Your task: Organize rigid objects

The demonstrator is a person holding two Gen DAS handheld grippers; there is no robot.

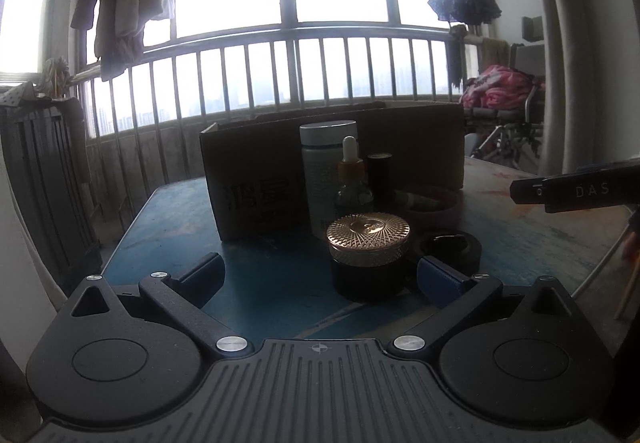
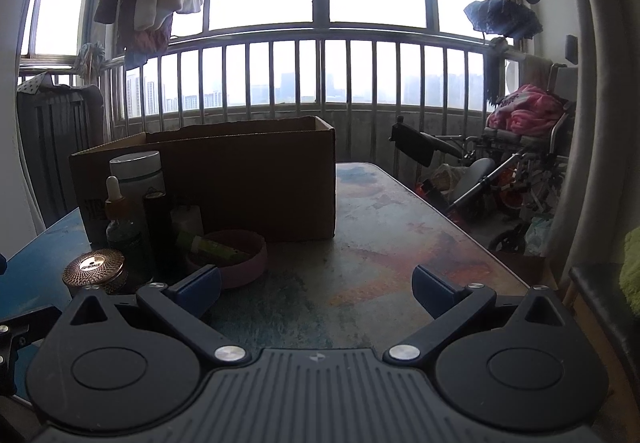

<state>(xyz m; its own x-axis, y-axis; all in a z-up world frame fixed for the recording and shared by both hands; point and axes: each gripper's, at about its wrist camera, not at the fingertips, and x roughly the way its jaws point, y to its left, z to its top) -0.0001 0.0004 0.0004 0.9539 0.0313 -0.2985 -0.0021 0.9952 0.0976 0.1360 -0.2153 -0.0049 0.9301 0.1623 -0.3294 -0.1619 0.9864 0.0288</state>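
1. The left gripper (image 1: 318, 275) has its jaws spread wide with nothing clamped; both blue pads hover just above the blue table (image 1: 168, 227).
2. Between those pads, nearer the right one and slightly ahead, stands a dark jar with a gold ribbed lid (image 1: 368, 233); neither pad touches it.
3. Just right of the jar, ahead of the right pad, lies a black ring-shaped object (image 1: 450, 247); what it is I cannot tell.
4. Further ahead stand a tall white bottle (image 1: 326, 171), a dropper bottle (image 1: 353, 179) and a dark tube (image 1: 380, 171), clustered close together; a pink bowl (image 1: 434, 205) sits to their right.
5. Behind them all stands an open cardboard box (image 1: 256, 179).
6. The right gripper (image 2: 316, 285) is likewise spread and empty, over bare tabletop; the pink bowl lies just ahead of its left pad, the gold-lidded jar well off to its left, the box ahead and left.
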